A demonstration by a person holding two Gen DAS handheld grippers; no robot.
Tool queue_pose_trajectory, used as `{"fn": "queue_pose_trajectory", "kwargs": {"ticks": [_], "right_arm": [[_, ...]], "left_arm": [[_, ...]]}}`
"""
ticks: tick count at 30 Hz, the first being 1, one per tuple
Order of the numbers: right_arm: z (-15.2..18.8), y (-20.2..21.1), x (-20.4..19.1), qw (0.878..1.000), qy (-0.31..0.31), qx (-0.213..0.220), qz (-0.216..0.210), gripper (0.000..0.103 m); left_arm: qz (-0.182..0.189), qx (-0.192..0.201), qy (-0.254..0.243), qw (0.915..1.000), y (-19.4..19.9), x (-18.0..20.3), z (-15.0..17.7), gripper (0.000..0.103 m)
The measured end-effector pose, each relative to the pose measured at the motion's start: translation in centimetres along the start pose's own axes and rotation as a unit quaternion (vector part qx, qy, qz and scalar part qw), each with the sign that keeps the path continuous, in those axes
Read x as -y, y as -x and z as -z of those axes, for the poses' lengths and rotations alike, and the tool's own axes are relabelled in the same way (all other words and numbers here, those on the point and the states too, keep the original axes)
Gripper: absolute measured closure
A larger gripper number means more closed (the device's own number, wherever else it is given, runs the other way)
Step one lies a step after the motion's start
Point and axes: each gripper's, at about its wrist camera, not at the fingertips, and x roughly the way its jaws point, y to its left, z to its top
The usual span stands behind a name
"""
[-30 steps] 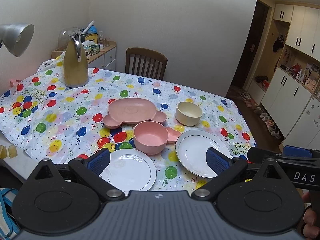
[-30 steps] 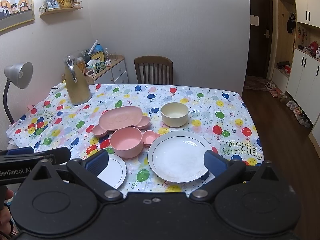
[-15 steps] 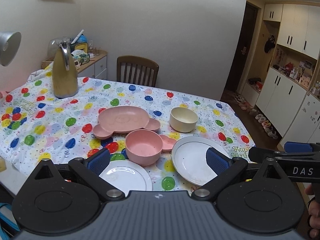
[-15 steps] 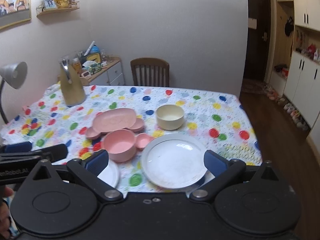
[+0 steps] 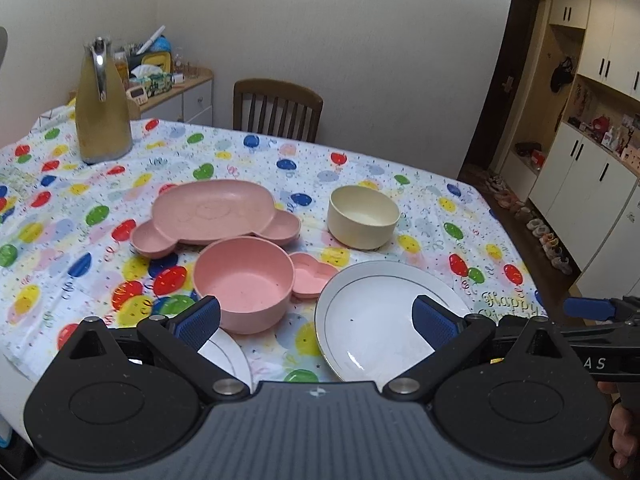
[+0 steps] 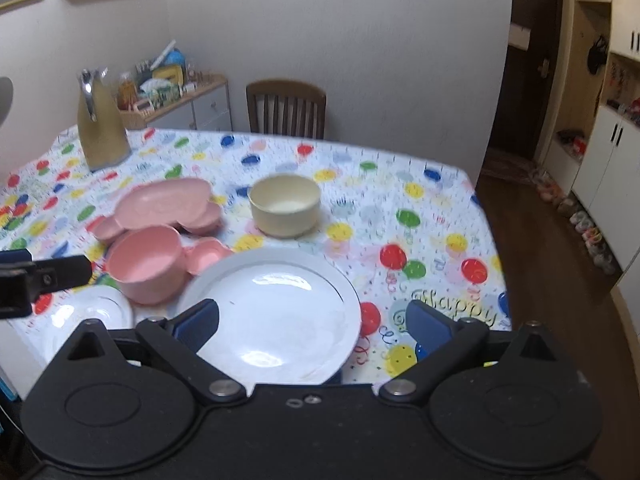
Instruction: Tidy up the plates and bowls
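On the balloon-print tablecloth sit a large white plate [image 5: 380, 320] [image 6: 276, 312], a small white plate [image 5: 224, 354] [image 6: 92, 312], a pink bowl [image 5: 244, 284] [image 6: 146, 268], a small pink heart-shaped dish [image 5: 310, 276] [image 6: 206, 254], a pink bear-shaped divided plate [image 5: 216, 212] [image 6: 160, 206] and a cream bowl [image 5: 362, 216] [image 6: 285, 204]. My left gripper [image 5: 316, 320] hovers open over the near table edge, between the pink bowl and the large plate. My right gripper [image 6: 312, 322] is open above the large plate's near rim. Neither holds anything.
A gold thermos jug [image 5: 102, 108] [image 6: 102, 120] stands at the far left of the table. A wooden chair [image 5: 278, 110] is behind the table, a cluttered side cabinet [image 5: 176, 88] beside it. White cupboards [image 5: 592, 168] and shoes line the floor at right.
Both grippers have moved forward and lower toward the table; the dishes look larger and closer. The right view has swung so the large plate sits between its fingers. No dish has moved.
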Motion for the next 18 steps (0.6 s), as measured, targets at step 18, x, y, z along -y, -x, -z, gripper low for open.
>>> {"fn": "queue_pose_trajectory", "kwargs": {"ticks": [18], "right_arm": [[0.9,-12.0,5.0,0.995,-0.001,-0.097,-0.038,0.04]], "left_arm": [[-0.058,-0.071,0.022,0.9955,-10.8,1.6,1.9,0.02]]}}
